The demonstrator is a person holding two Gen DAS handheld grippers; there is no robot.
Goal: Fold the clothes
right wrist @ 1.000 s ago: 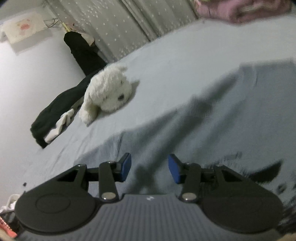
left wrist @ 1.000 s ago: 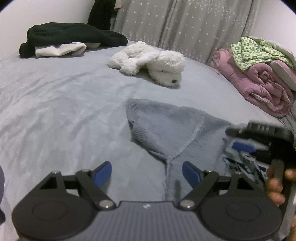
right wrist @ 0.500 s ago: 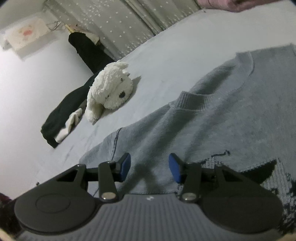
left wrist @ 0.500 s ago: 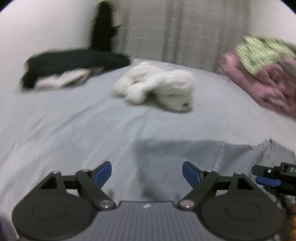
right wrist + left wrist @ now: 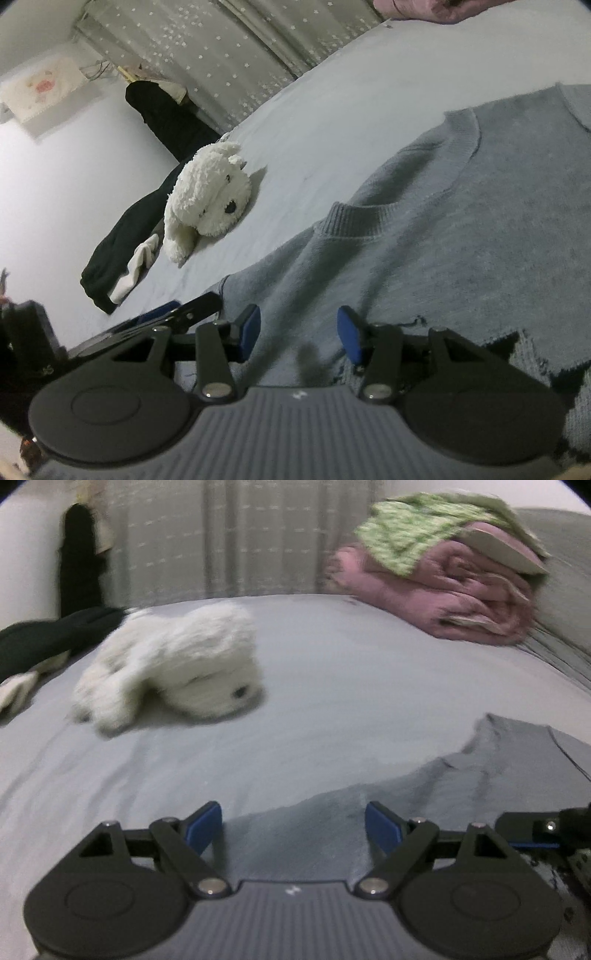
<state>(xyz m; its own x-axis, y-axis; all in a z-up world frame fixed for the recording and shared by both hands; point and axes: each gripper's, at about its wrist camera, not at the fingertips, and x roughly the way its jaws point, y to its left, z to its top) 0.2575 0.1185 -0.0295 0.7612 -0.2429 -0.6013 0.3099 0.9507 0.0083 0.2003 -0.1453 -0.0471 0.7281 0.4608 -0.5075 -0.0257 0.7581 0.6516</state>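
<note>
Grey bedding (image 5: 351, 110) carried the grey sweater (image 5: 480, 229) spread flat, collar up, ready for folding. Both claws hung over its near side holding nothing: left gripper (image 5: 293, 829) wide apart, right gripper (image 5: 299, 334) half-spread.

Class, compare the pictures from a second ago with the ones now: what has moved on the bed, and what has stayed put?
The grey sweater now lies spread flat with its neckline showing. The left gripper has swung leftward to the sweater's edge, beside the right gripper. Both stay open, gripping nothing. The white plush dog and pink blanket have not moved.
</note>
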